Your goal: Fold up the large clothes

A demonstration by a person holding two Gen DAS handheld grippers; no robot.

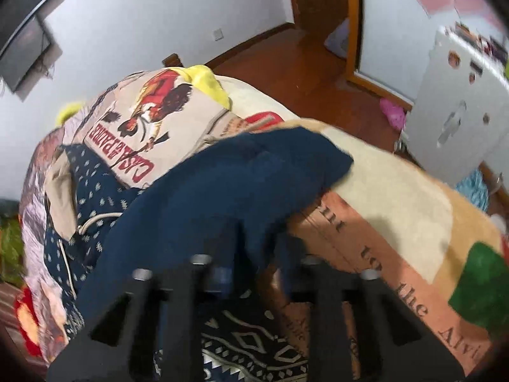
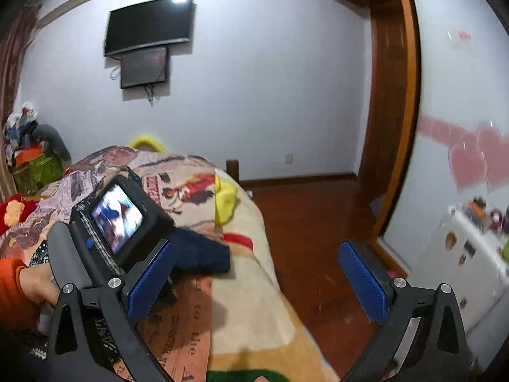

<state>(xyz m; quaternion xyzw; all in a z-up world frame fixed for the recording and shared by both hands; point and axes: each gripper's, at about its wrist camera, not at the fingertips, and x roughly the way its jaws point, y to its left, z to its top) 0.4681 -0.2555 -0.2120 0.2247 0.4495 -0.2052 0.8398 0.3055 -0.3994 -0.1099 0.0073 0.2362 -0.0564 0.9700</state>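
Note:
A navy blue garment (image 1: 222, 184) lies bunched on the bed and drapes over my left gripper (image 1: 254, 251). The left fingers are close together with the navy cloth pinched between them. In the right wrist view a corner of the same garment (image 2: 203, 251) sticks out past the left gripper (image 2: 121, 222), whose camera body and screen show at the left. My right gripper (image 2: 257, 280) is wide open and empty, its blue pads (image 2: 366, 283) held above the bed's edge and the floor, to the right of the garment.
The bed carries a printed blanket (image 1: 381, 191) and a patchwork quilt (image 1: 143, 121) with a yellow cloth (image 1: 206, 79). A patterned dark textile (image 1: 254, 350) lies under the left gripper. A white fridge (image 2: 461, 261) stands at the right; wooden floor (image 2: 302, 222) lies beside the bed.

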